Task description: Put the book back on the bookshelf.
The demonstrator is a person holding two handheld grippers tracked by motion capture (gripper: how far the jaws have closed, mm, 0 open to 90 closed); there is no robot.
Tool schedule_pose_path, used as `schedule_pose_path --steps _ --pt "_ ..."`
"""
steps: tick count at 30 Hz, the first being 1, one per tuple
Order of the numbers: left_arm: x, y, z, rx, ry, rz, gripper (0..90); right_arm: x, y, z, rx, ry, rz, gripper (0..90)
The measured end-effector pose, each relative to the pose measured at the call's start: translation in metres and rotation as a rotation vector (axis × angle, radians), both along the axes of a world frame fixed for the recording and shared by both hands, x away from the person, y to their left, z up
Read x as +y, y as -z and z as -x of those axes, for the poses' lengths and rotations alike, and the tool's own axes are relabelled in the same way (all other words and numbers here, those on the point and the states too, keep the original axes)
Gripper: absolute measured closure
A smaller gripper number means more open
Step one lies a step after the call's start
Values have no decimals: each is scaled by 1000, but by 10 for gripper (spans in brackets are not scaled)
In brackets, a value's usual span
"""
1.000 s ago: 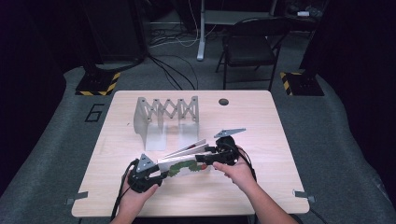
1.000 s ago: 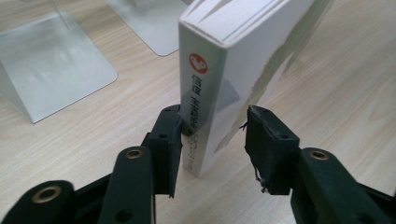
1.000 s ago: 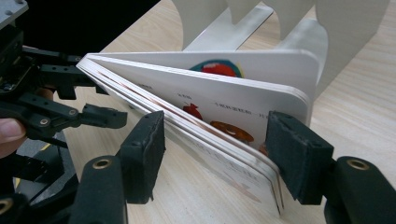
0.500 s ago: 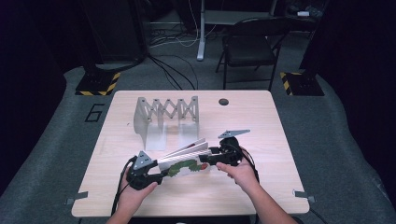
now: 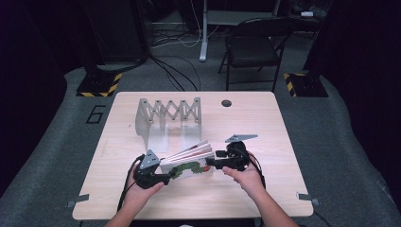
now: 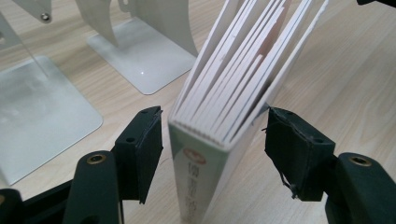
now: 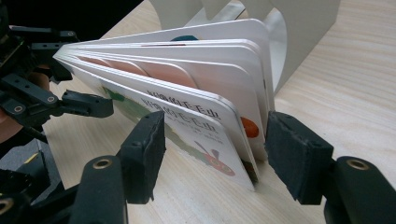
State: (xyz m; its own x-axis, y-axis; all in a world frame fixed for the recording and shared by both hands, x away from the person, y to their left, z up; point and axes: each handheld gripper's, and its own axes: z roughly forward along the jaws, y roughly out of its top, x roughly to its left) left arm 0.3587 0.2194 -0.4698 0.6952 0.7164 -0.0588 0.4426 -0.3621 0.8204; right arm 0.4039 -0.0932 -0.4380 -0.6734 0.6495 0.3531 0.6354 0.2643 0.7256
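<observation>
Tabletop (image 5: 283,142): board book (image 5: 187,161) stands between both spread claws (image 5: 166,178) (image 5: 211,165), outside rack (image 5: 168,116).

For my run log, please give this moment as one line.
book: upright on table, pages fanned | left tongs: just opening, astride spine, apart | right tongs: astride page edges, apart | rack: behind

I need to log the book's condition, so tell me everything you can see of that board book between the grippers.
The board book has thick white card pages with rounded corners, fanned apart, and a cover with a green caterpillar picture. It stands on its lower edge on the wooden table, before a white rack. The left gripper straddles its spine end with gaps showing; the right gripper brackets the page edges.
</observation>
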Motion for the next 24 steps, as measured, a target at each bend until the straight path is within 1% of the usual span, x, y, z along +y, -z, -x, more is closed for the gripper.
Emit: schedule_pose_path --steps 1,2,3,4,5,6,8,9,12,13,15,16,17,20,22,24 --pt "-1 0 -1 4 3 3 363 -2 0 2 3 14 -4 381" --pt "-1 0 -3 -3 8 1 363 -2 0 2 3 14 -4 381" --pt "-2 0 -3 2 11 4 362 -5 0 2 -6 15 -2 382" --pt "-3 1 -4 2 16 7 362 -5 0 2 -6 15 -2 382" --pt "-4 1 -5 11 19 18 362 -6 0 3 -4 20 -6 382" --pt "-5 1 -6 7 25 15 360 -7 0 4 3 25 -7 383" --pt "-7 3 -8 15 28 30 347 -10 0 5 -5 30 -4 386" --pt "-8 3 -10 20 41 29 342 -12 1 7 -3 36 -5 387" --pt "-11 4 -11 17 46 35 342 -13 1 8 -8 39 -4 389" --pt "-11 4 -12 10 58 21 342 -14 1 8 1 44 -5 389" --pt "-11 5 -13 8 69 17 345 -15 2 9 -2 46 -5 391" --pt "-13 5 -13 20 64 33 347 -15 2 9 1 49 -2 392" --pt "-13 5 -14 11 70 29 351 -15 3 9 -2 48 1 392" --pt "-13 5 -14 4 81 29 356 -16 3 11 6 55 -2 394" --pt "-15 5 -14 7 71 50 359 -16 3 11 1 53 0 395" --pt "-14 5 -15 4 79 46 363 -17 3 11 -1 57 0 395"
